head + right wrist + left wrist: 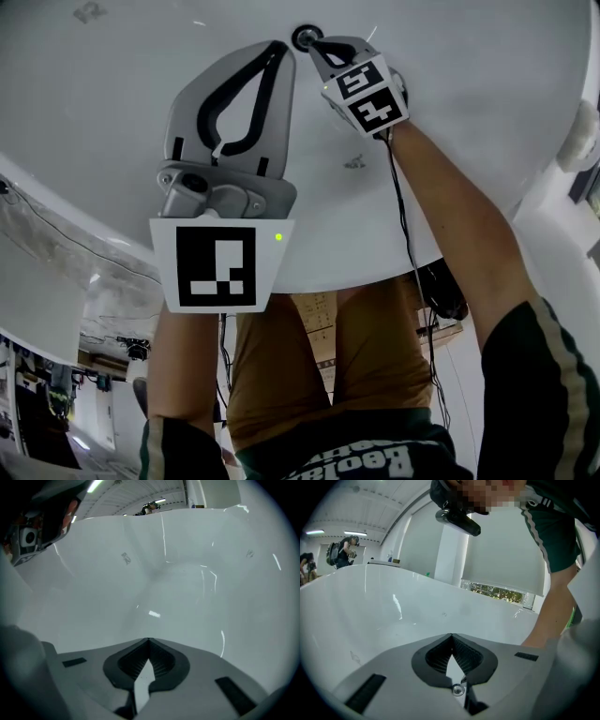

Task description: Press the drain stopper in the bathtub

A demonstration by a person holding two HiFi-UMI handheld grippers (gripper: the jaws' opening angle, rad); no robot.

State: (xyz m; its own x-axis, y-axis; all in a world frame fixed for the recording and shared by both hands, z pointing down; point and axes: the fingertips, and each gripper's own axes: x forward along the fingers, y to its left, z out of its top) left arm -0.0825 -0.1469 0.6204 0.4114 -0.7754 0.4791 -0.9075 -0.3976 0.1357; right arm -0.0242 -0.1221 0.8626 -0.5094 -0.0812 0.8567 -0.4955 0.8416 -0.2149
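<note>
The white bathtub (487, 66) fills the head view, seen from above. Its drain stopper (305, 37), a dark ring round a shiny centre, sits on the tub floor at the top middle. My right gripper (316, 44) is shut and empty, its tip just right of the stopper; whether it touches I cannot tell. My left gripper (281, 47) is shut too, with nothing held, its tip just left of the stopper. The left gripper view has the closed left gripper (451, 635) before the tub wall (393, 616). The right gripper (149, 640) faces bare tub floor (187, 588); the stopper is hidden there.
The tub's near rim (84, 220) curves across below the grippers, with the person's legs behind it. A black cable (405, 225) runs along the right forearm. A white fitting (578, 141) sits on the right edge. People stand far off (342, 552) in the room.
</note>
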